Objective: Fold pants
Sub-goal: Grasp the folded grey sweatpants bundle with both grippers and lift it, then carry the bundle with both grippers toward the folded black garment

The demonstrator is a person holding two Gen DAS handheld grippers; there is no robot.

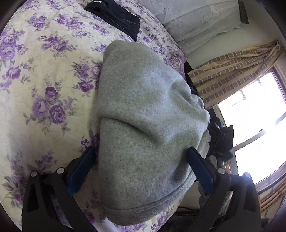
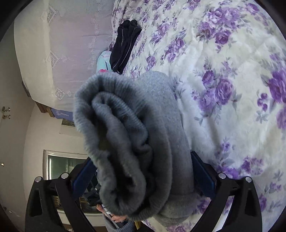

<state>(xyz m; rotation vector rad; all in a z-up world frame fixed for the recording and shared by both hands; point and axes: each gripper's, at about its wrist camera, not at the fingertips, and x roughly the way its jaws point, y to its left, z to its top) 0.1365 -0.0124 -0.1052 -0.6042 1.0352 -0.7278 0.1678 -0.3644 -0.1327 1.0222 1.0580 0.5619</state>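
Observation:
The grey fleece pants (image 1: 143,114) are bunched into a thick folded bundle held over the flowered bedspread (image 1: 44,80). My left gripper (image 1: 141,155) is shut on one end of the bundle, its blue pads pressed against both sides of the cloth. In the right wrist view the same grey pants (image 2: 135,139) show as several rolled layers with a ribbed cuff edge uppermost. My right gripper (image 2: 144,164) is shut on that thick roll, a blue pad on each side. The other gripper appears dimly beyond the cloth in each view.
A folded black garment (image 1: 116,16) lies farther up the bed, also the black garment (image 2: 125,44) in the right wrist view. A pale lace pillow (image 1: 202,19) sits at the bed's head. A window (image 1: 250,110) with a checked curtain (image 1: 232,71) stands beside the bed.

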